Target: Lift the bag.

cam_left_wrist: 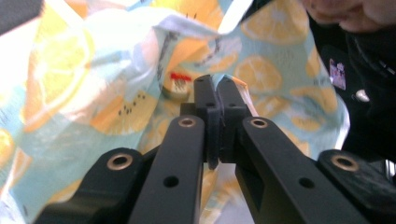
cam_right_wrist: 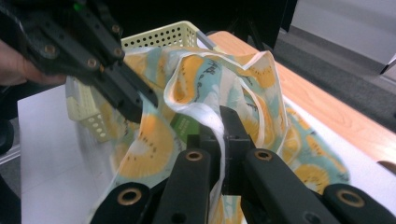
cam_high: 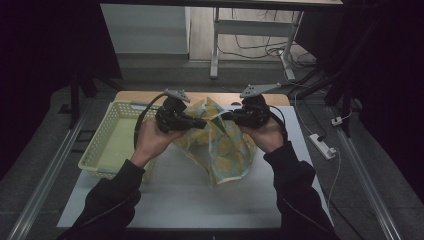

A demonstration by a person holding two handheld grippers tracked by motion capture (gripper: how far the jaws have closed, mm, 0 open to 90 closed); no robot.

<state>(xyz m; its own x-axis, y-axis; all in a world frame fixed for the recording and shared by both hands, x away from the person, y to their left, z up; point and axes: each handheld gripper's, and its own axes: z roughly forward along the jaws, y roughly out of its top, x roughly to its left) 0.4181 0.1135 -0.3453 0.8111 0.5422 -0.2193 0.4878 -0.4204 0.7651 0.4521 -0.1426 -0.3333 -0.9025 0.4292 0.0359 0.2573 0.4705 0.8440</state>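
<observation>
step: lifting and spreading fruit-print cloth bag | place: held above white desk, lower end apparently brushing it, beside yellow basket | left gripper fingers pinched on bag rim | right gripper fingers pinched on white hem | next: likely pulling rim apart evenly, keeping both pinches

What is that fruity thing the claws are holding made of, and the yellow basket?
The fruit-print garment looks like thin, soft woven cloth: it hangs in folds, has stitched hems and a sewn-in label. The basket looks like pale yellow moulded plastic, with stiff walls pierced by a regular grid of holes.
</observation>
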